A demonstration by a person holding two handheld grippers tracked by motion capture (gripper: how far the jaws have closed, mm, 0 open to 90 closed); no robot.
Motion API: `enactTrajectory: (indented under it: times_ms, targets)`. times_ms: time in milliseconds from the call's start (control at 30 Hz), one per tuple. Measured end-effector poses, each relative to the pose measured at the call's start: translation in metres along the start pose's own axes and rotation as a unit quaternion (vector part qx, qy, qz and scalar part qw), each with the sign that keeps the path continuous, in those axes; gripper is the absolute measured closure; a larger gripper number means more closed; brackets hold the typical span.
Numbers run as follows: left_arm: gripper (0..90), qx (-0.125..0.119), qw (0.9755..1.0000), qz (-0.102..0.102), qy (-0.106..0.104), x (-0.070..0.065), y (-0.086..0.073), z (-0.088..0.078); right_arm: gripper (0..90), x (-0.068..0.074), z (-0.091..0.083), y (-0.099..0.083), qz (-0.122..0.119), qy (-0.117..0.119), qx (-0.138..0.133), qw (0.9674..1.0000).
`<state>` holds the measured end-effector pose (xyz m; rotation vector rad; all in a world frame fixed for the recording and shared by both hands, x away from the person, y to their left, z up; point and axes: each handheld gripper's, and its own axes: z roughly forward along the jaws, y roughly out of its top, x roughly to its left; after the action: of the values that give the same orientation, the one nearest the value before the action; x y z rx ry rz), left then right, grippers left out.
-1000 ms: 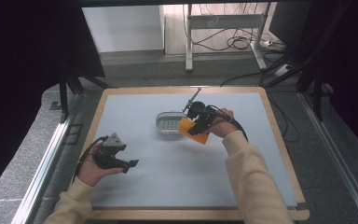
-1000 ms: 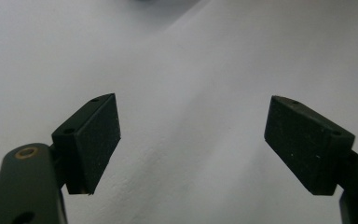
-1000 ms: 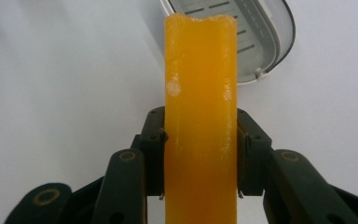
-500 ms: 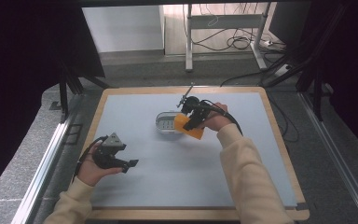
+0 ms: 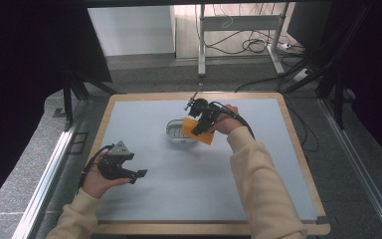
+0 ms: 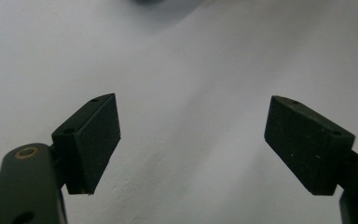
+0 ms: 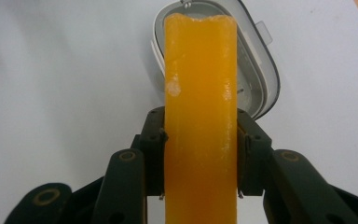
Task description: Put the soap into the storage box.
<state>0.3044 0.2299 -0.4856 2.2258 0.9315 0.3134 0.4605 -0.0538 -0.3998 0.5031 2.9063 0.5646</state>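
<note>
Left to right across the high view: the left tool (image 5: 129,172) rests idle in the person's hand near the front left of the table (image 5: 144,209), its jaws standing wide apart with nothing between them, as the left gripper view confirms over bare table surface. Towards the middle, a small grey lidded container (image 5: 179,132) lies on the table. The right tool (image 5: 201,124) is clamped on an orange sponge-like block (image 5: 199,130), held above and just beside the container's right edge; the right gripper view shows the block (image 7: 200,116) squeezed between both pads and pointing at the container (image 7: 261,79) beyond. The step in hand appears to be bringing the block to the container. To do it well, keep the grip firm and centred, line the block's free end over the container's opening before lowering, and descend slowly so the light container is not pushed aside; the idle tool could steady it if it slides
</note>
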Motion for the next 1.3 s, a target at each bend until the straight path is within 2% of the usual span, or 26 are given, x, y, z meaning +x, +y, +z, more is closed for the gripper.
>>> enactTrajectory:
  times_ms: [200,467,667,1300]
  targets:
    - [17.7,0.006,1.0000,0.007,-0.003,-0.002,0.001,0.002,61.7,-0.004,0.001,0.006,-0.003,0.002,-0.005,1.0000]
    - [17.7,0.003,1.0000,0.003,-0.003,0.001,0.000,0.001,61.7,-0.007,0.003,0.013,-0.008,0.002,0.001,1.0000]
    - [17.7,0.004,1.0000,0.003,-0.003,0.001,0.000,0.001,61.7,-0.011,0.003,0.016,-0.010,0.003,-0.005,0.9999]
    - [17.7,0.009,0.9999,-0.002,-0.003,0.002,-0.001,0.003,61.7,-0.025,0.017,0.026,-0.021,0.003,0.000,0.9998]
